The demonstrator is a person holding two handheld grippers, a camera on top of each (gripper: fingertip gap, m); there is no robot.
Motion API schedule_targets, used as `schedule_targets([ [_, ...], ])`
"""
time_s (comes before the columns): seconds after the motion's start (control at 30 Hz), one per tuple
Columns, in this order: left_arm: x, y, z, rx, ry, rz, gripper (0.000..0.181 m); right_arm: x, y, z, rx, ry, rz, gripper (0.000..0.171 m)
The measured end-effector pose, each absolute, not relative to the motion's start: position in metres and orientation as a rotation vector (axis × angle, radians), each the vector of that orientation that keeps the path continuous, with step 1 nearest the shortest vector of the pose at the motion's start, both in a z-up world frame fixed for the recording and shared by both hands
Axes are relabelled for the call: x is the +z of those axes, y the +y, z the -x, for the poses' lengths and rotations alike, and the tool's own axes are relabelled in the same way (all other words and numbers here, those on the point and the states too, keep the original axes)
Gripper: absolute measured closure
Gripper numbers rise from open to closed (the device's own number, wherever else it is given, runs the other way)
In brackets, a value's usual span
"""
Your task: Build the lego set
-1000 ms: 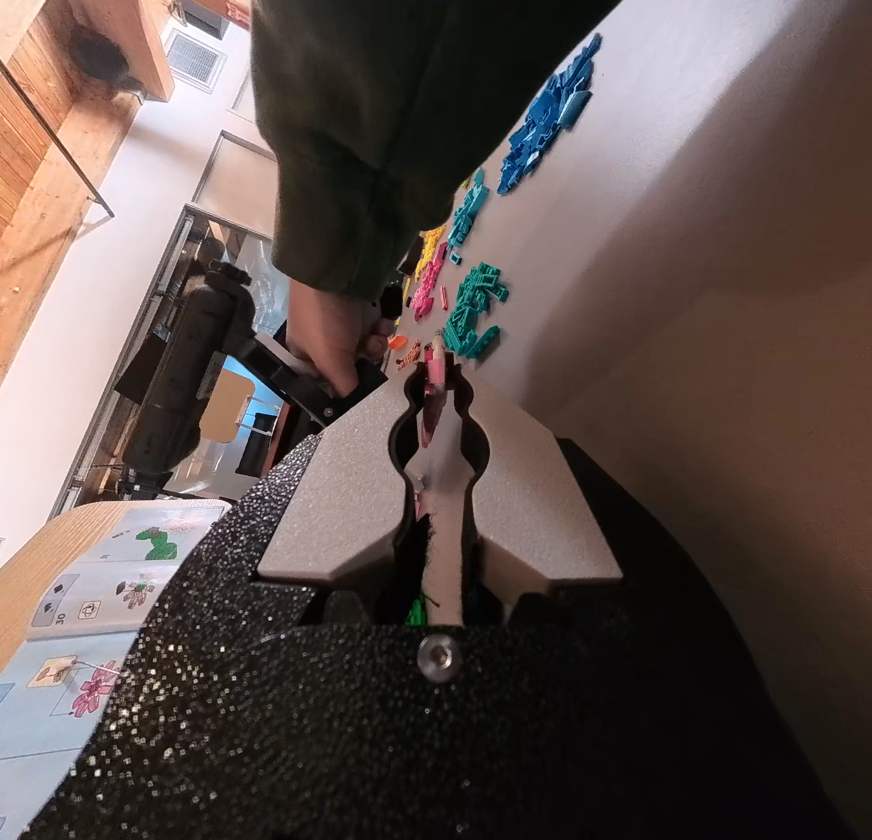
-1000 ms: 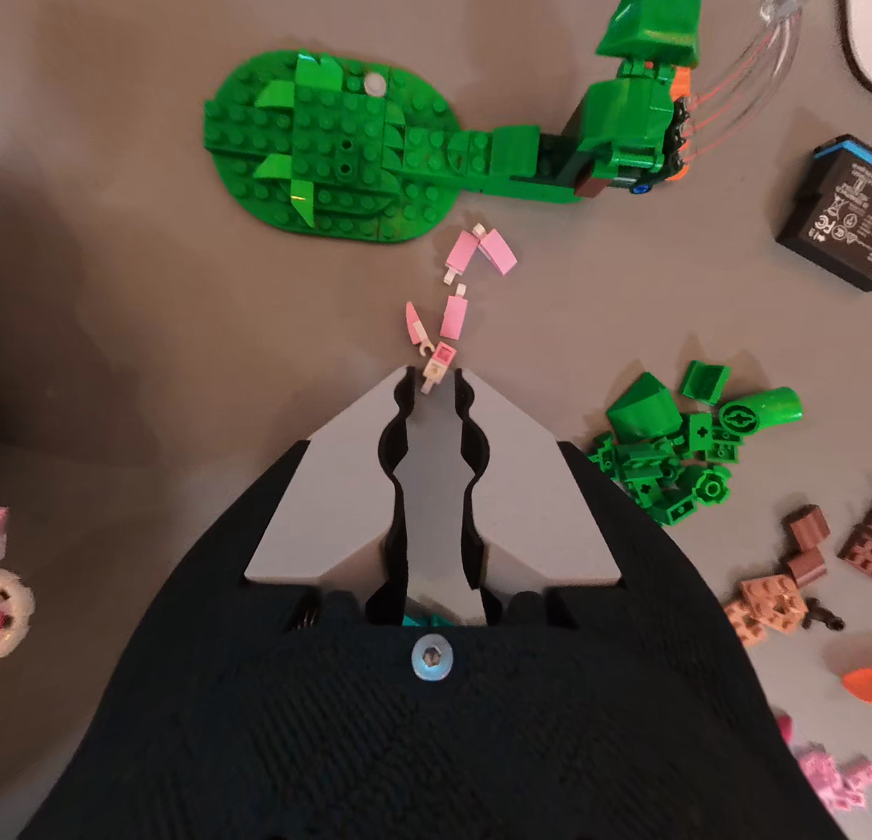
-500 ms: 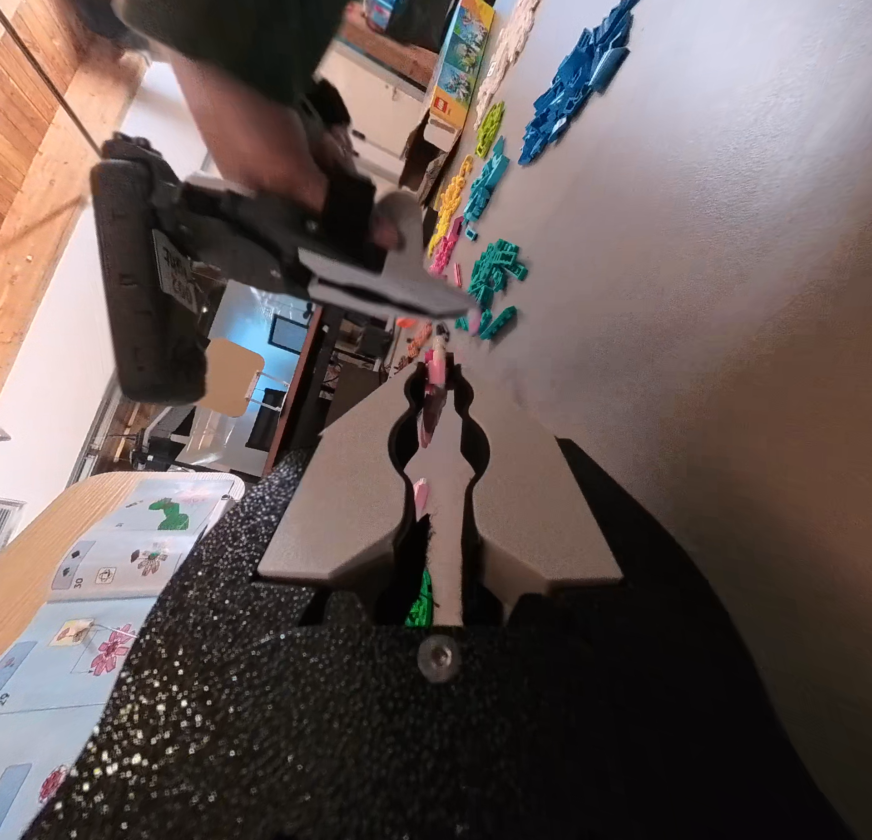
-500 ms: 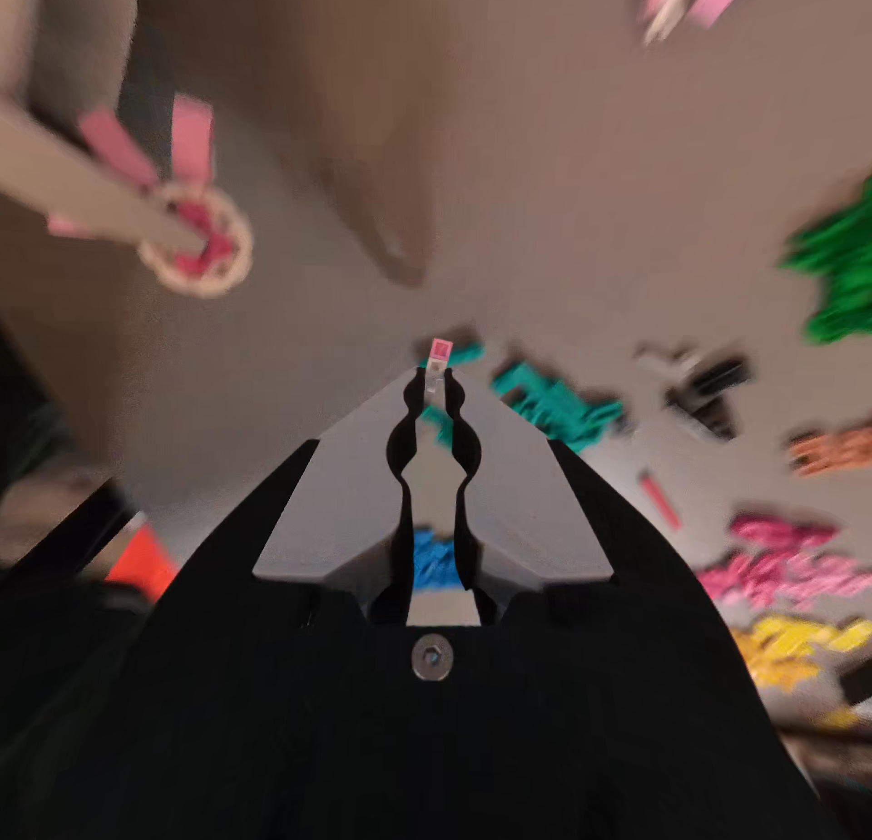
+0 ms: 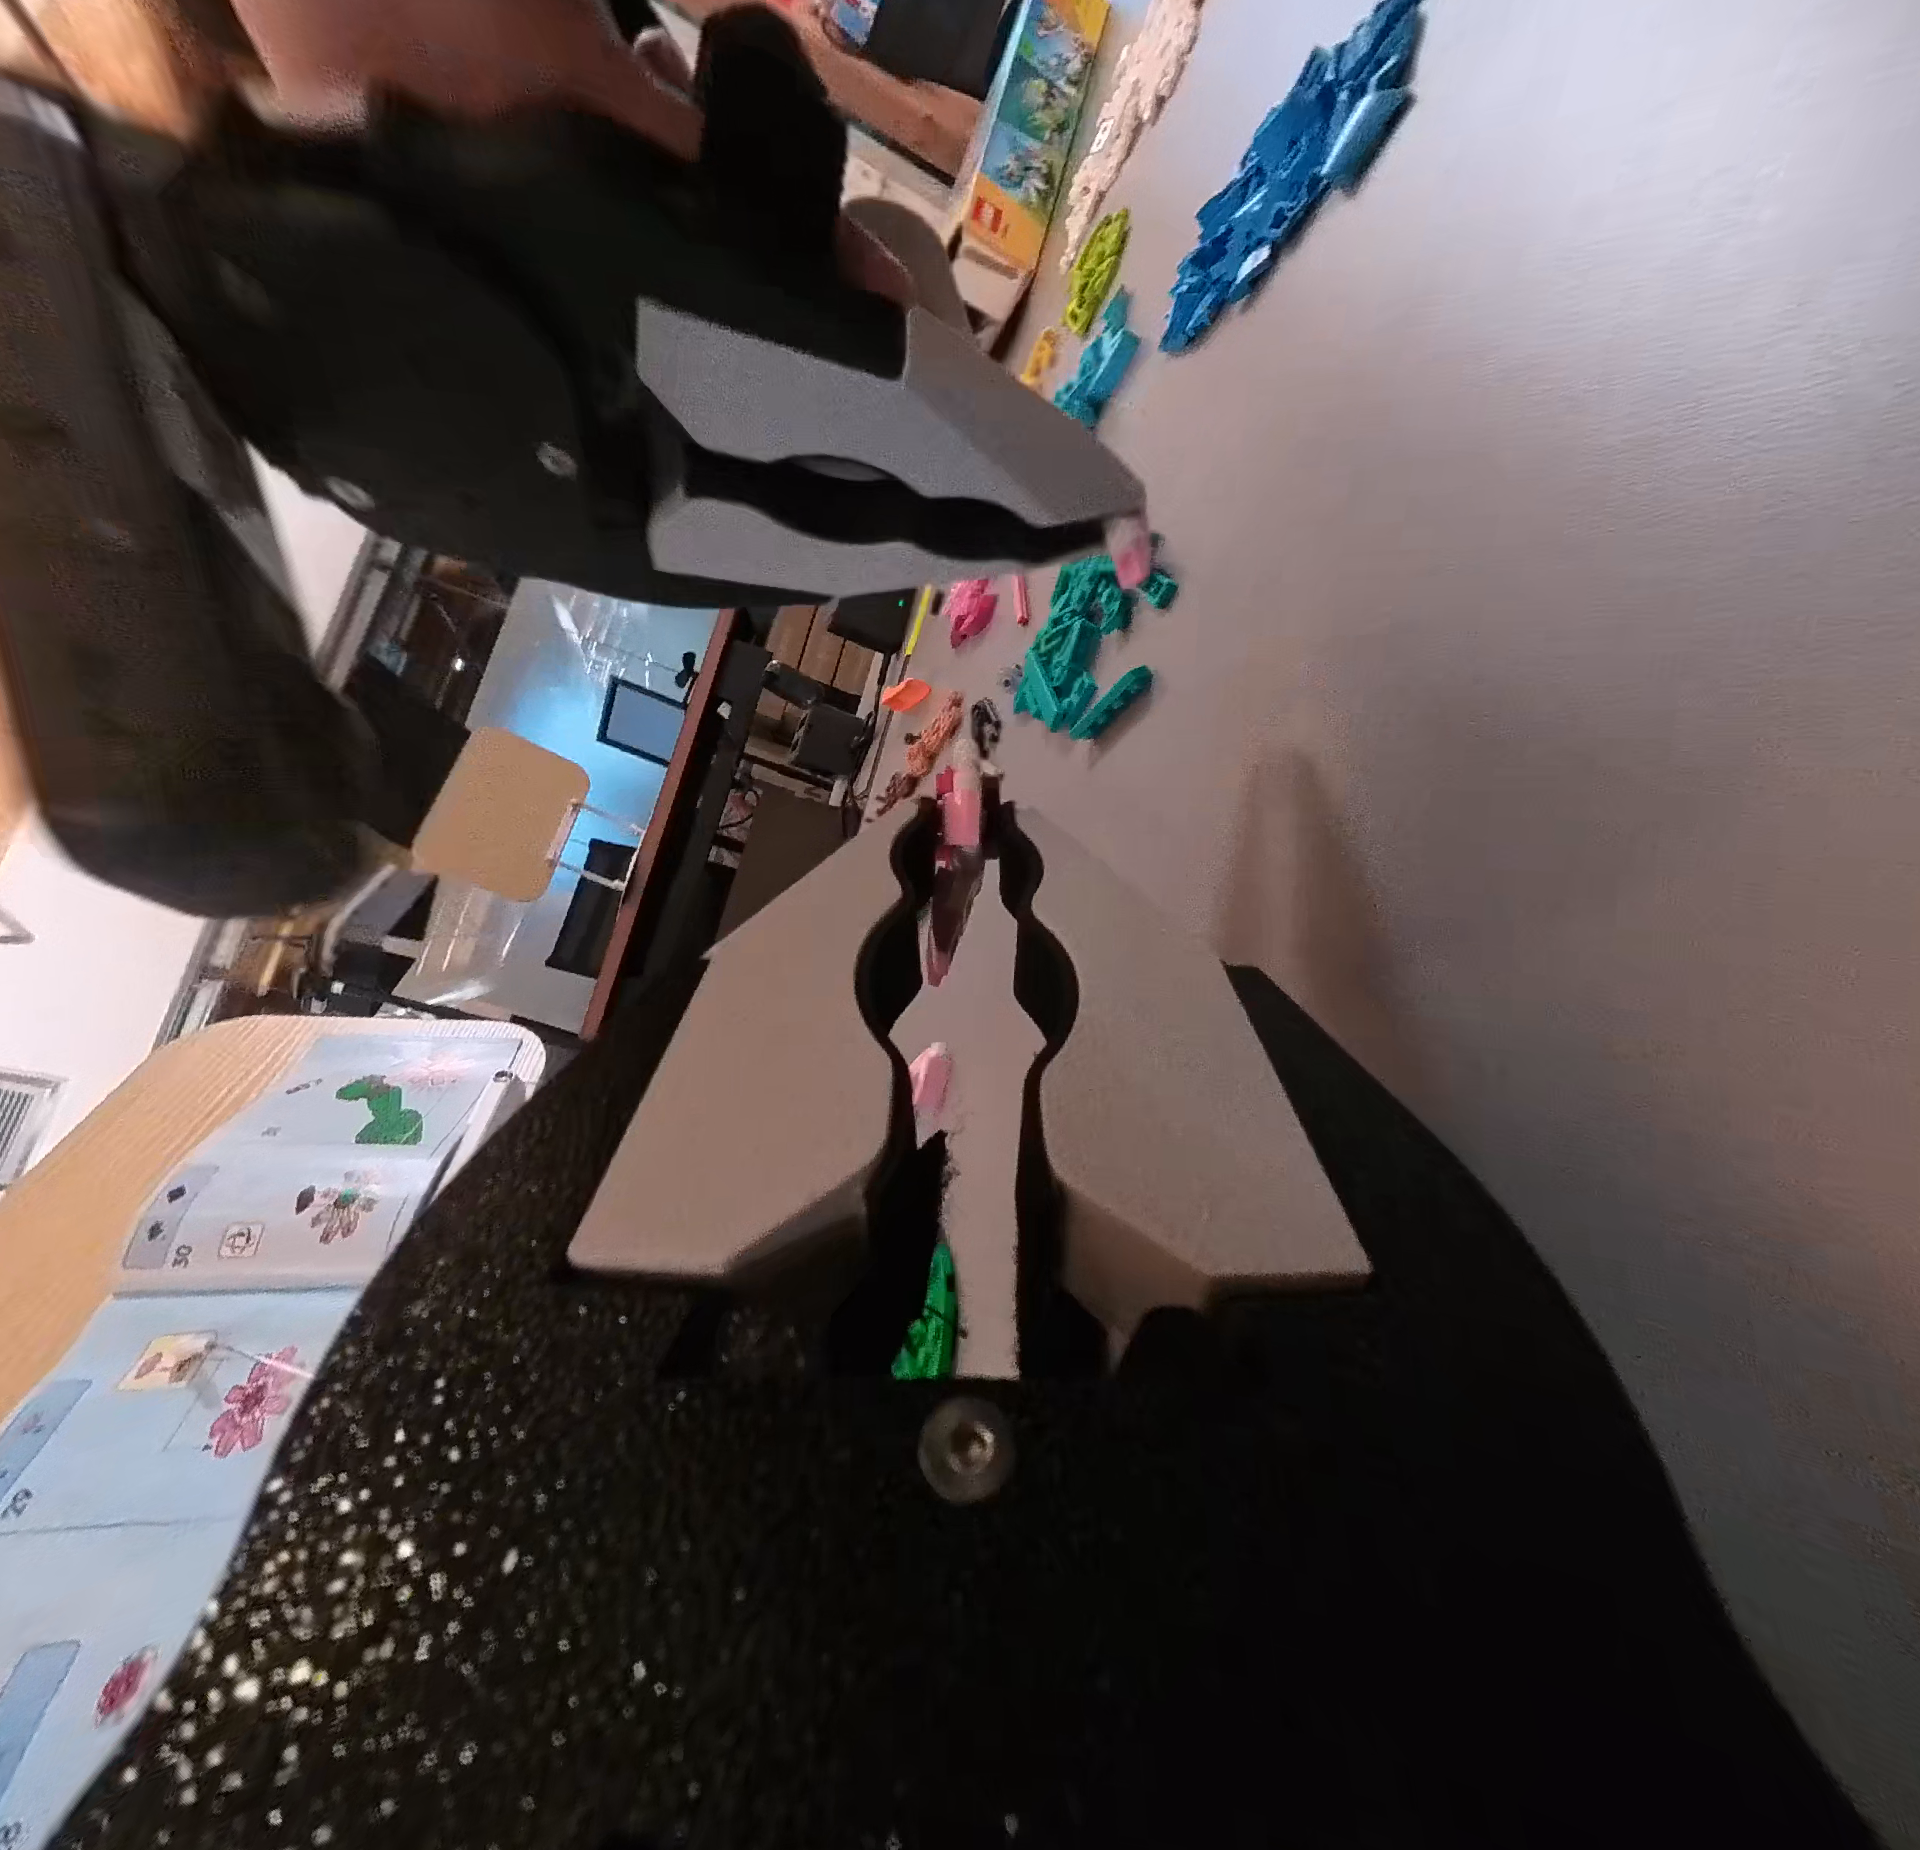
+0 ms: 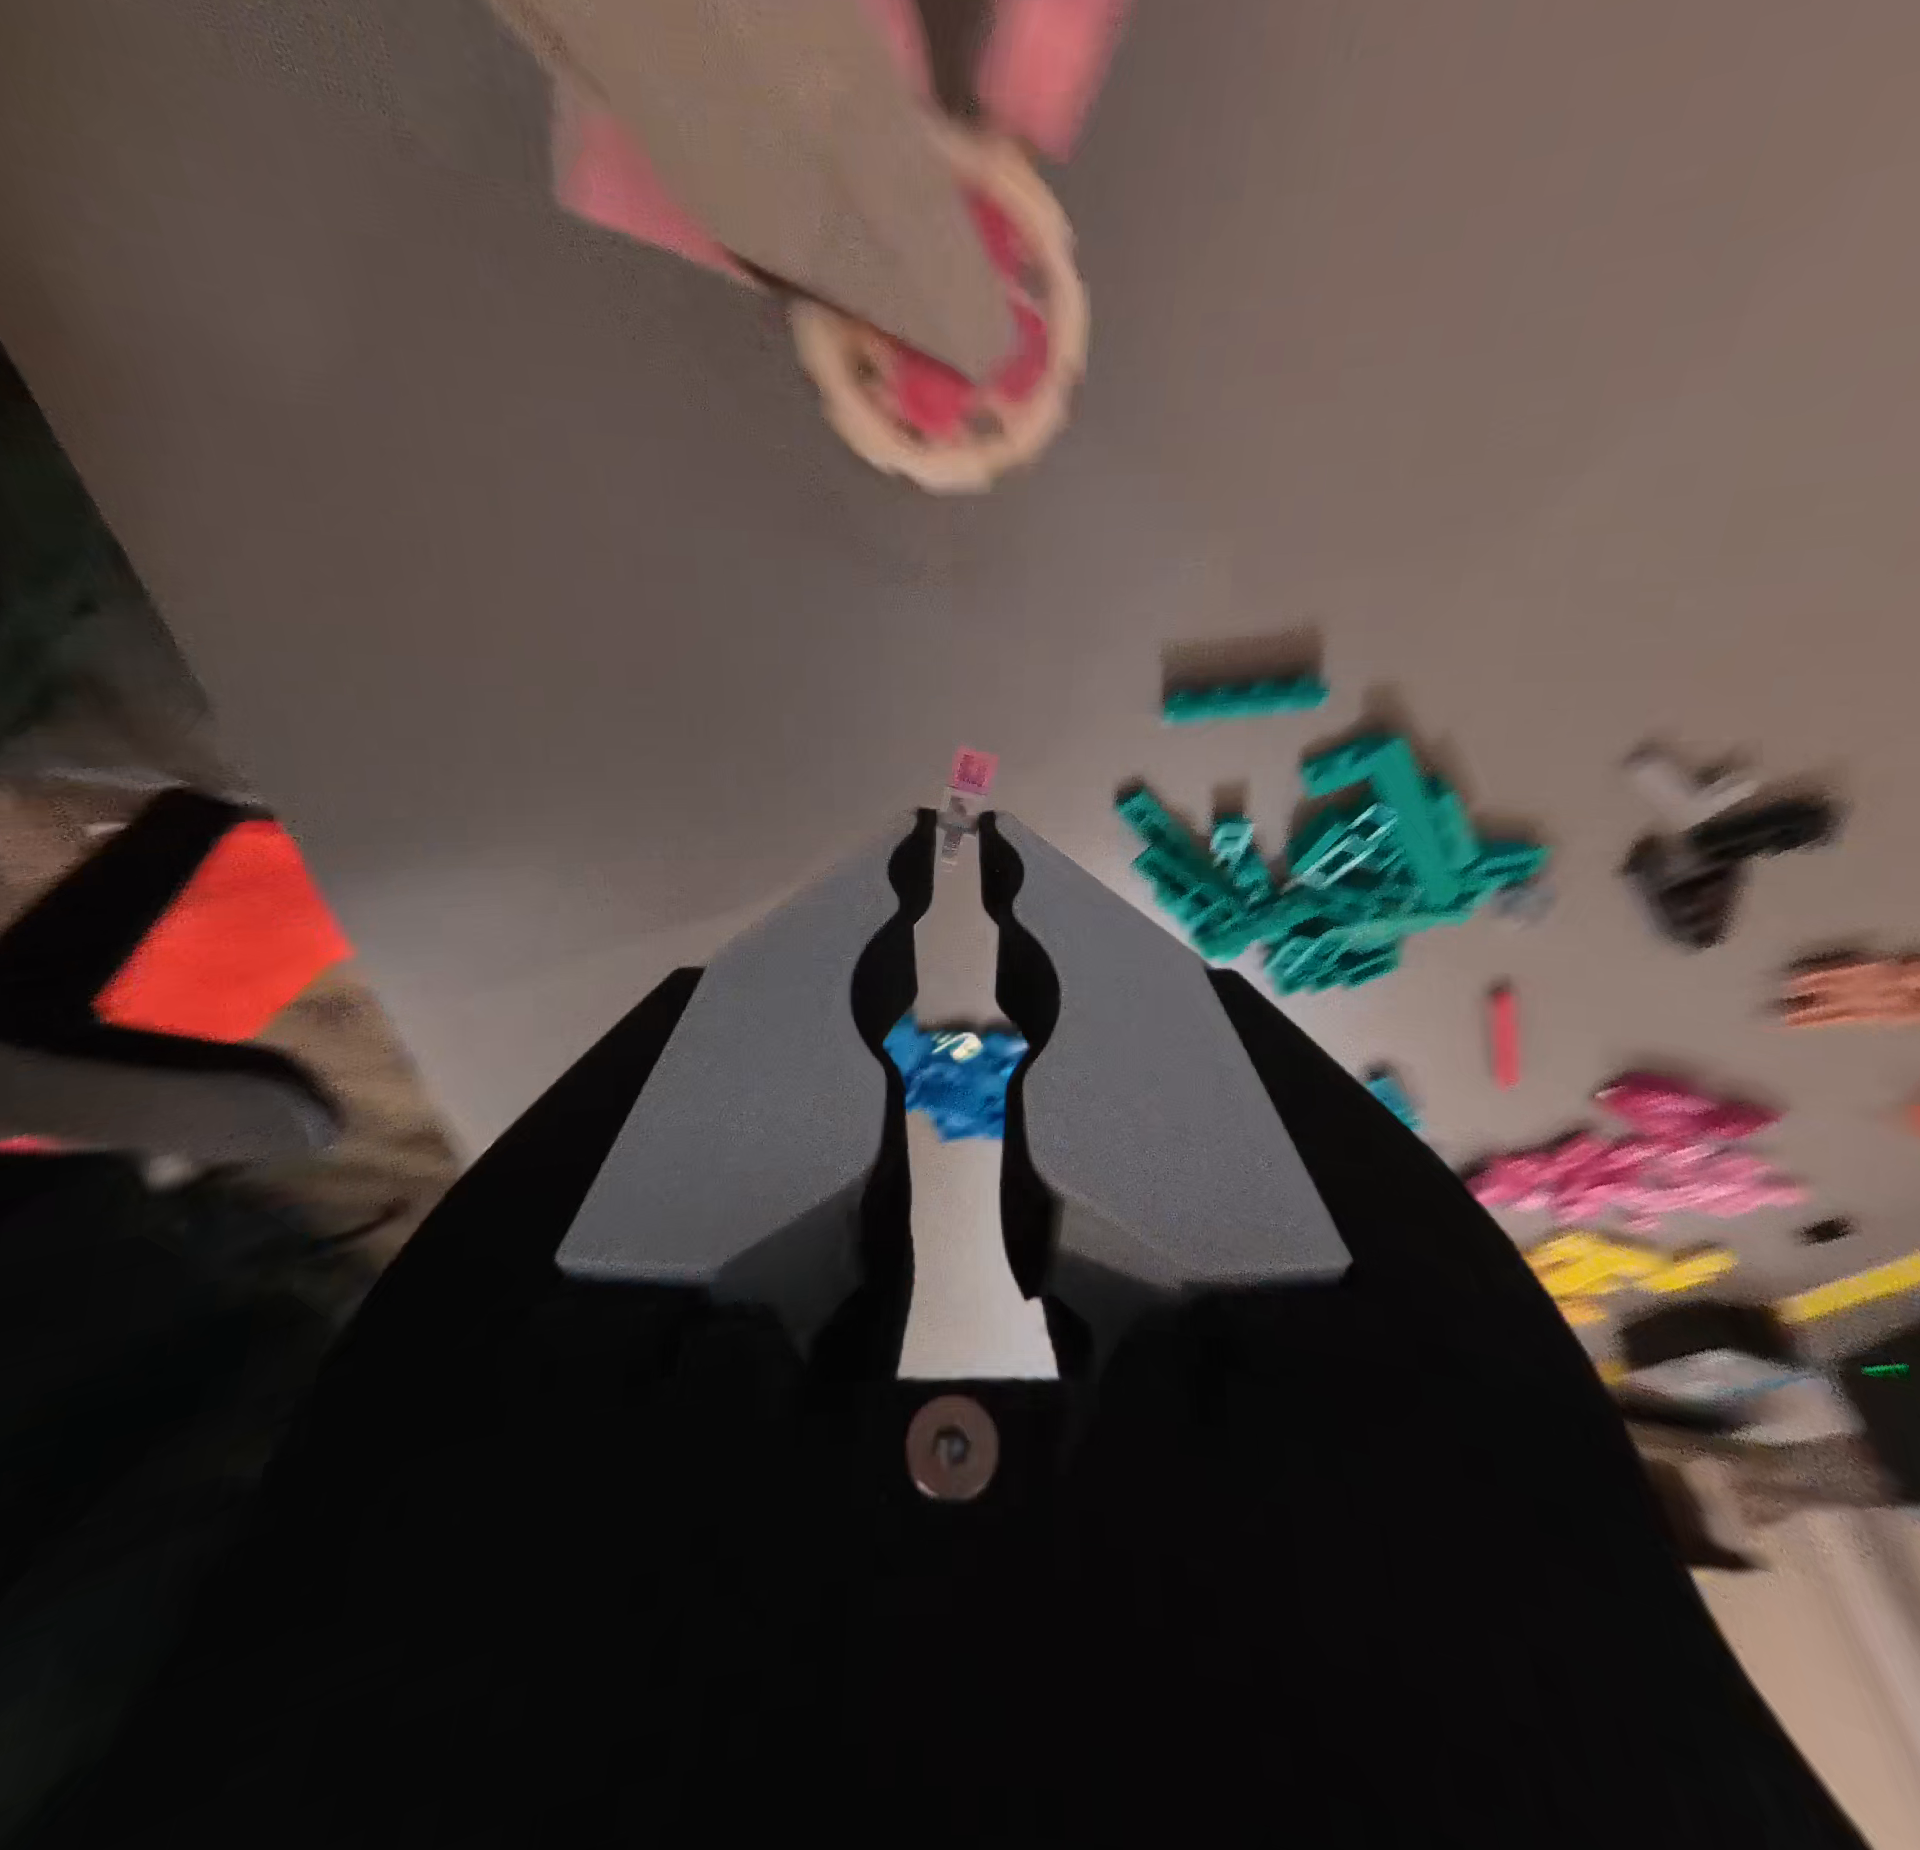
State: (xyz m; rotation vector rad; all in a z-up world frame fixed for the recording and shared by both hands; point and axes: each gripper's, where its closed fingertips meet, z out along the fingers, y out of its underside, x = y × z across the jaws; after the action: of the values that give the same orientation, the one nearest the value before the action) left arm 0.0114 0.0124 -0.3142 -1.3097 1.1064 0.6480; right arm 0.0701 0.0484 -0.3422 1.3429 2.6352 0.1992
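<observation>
The left wrist view is rolled sideways, so the grey table [image 5: 1558, 657] fills the right of the frame and a room the left, looking low along the tabletop. The right wrist view looks down at the same table from above, motion-blurred. Both share the teal brick pile [image 5: 1081, 657] [image 6: 1340, 865] and each shows the other gripper: the right gripper [image 5: 1117, 543] upper left, the left gripper [image 6: 997, 346] at top.

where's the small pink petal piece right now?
Pinched at the tip of the right gripper: the small pink petal piece sticks out above the table, left of the teal pile.
</observation>
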Motion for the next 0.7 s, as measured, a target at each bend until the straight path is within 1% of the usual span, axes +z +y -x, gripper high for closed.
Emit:
schedule_targets([
  [0.17, -0.31, 0.014, -0.009, 0.663, 1.077, 1.308, 0.173, -0.33, 0.028, -0.04, 0.156, 3.091, -1.101, 0.165],
  [0.3, -0.308, 0.015, -0.005, 0.674, 1.05, 1.315, 0.173, -0.333, 0.018, -0.053, 0.154, 3.114, -1.045, 0.165],
  [0.4, -0.308, 0.016, -0.003, 0.67, 1.037, 1.326, 0.173, -0.343, 0.033, -0.09, 0.312, 2.873, -1.145, 0.165],
  [0.57, -0.311, 0.016, -0.006, 0.668, 1.069, 1.321, 0.173, -0.356, 0.052, -0.157, 0.5, 2.254, -1.397, 0.164],
  [0.7, -0.316, 0.017, -0.006, 0.667, 1.093, 1.341, 0.173, -0.365, 0.055, -0.168, 0.52, 2.069, -1.429, 0.164],
])
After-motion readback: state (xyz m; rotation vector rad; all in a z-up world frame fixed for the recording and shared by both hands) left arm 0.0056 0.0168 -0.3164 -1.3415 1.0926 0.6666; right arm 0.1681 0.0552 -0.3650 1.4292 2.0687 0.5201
